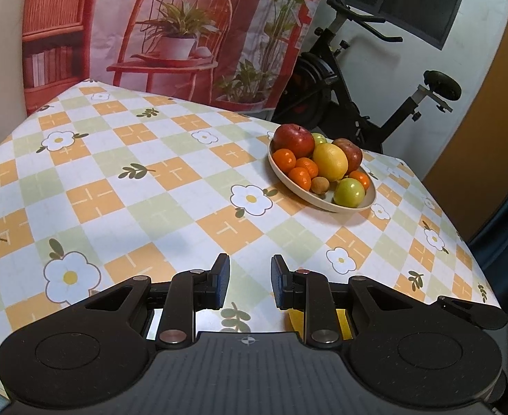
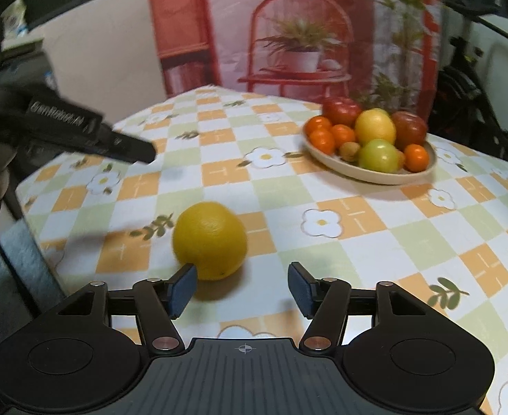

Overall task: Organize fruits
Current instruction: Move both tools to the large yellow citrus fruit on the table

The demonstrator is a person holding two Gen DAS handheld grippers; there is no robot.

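Right gripper (image 2: 243,285): I have its jaws apart over the tablecloth, with nothing between the pads.
Loose fruit (image 2: 209,240): a round yellow one, an orange or lemon by my eye, lies on the cloth just ahead of my right gripper; the left-hand pad overlaps its lower edge, and I cannot tell whether they touch.
Left gripper (image 1: 250,282): its jaws are drawn as far in as they go, a narrow gap left between the pads, and I hold nothing in it; it hangs over bare cloth at the near edge.
Tablecloth (image 1: 143,207): checked in orange, green and white, with printed flowers and leaves.
Plate (image 1: 326,204): a pale oval one, well beyond both tools, towards the far right of the table.
Fruit on the plate: two red apples (image 1: 293,140), a yellow lemon (image 1: 330,162), several small oranges (image 1: 284,159), a green apple (image 1: 349,192) and one small brownish fruit.
Background: a printed backdrop (image 1: 171,31) and an exercise bike (image 1: 364,79).
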